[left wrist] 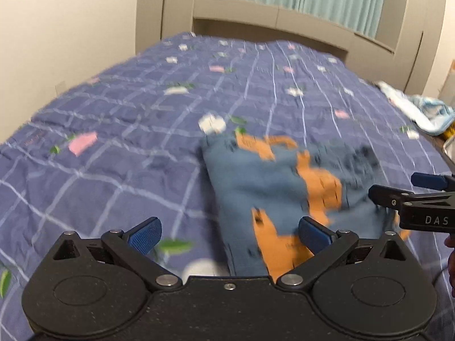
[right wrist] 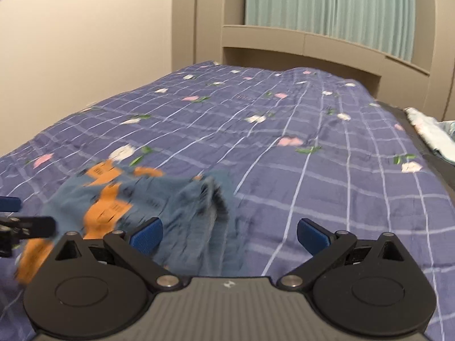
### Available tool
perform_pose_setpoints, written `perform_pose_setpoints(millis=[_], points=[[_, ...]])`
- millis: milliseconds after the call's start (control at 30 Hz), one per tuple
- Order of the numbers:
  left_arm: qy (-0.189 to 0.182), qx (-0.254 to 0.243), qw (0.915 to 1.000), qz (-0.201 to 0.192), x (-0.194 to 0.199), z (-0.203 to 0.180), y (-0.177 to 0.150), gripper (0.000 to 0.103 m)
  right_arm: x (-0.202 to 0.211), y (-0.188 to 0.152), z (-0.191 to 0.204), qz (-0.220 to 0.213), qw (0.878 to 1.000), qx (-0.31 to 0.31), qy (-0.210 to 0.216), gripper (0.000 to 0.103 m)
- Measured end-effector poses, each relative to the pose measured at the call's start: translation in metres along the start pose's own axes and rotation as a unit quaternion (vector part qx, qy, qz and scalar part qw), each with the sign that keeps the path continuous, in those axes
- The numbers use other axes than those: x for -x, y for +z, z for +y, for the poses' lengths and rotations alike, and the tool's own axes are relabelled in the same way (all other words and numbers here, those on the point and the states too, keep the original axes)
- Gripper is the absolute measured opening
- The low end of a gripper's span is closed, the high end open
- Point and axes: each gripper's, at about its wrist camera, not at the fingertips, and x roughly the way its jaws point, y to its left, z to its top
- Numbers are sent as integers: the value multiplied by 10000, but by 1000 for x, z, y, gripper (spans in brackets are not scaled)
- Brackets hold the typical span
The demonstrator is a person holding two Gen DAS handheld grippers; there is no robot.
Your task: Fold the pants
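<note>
Above pants [left wrist: 273, 187], left gripper [left wrist: 230, 234] spread wide, nothing between blue pads [left wrist: 145, 236]; right pad over pants' near edge, left pad over quilt. Right gripper [right wrist: 230, 234] likewise agape, empty, its left pad just over pants' right side [right wrist: 184, 213]. Pants: blue with orange patches, bunched in blurred heap on blue checked floral quilt [left wrist: 113, 119], near quilt's front edge. Right of pants, at quilt's far right edge, light blue-white cloth [left wrist: 421, 110]. Beyond pants, beige headboard [right wrist: 298, 42], teal curtain [right wrist: 327, 5] above.
</note>
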Motion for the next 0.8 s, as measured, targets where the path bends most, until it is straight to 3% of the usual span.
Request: perform_pose_setpoints(millis=[100,267,500,633,800], points=[[11,12,9998,193,-3,-2,-8,102,4,-13,3,113,9998,70,-118,103],[-34,55,9997,215,3,0,-11,102,19,-21,-5,92,9993,-360,-107,103],[-80,125,9989,437,-1,1,-19,102,25,-30,-1,218,9992,-288,-173,103],[-91,131,9990,416,6,3,-16,102,32,-29,-4,53,9992,-402,-55,103],[-137,180,9993,308,12,5,-4,102,34,-15,-11,-236,9986,-273,399,103]])
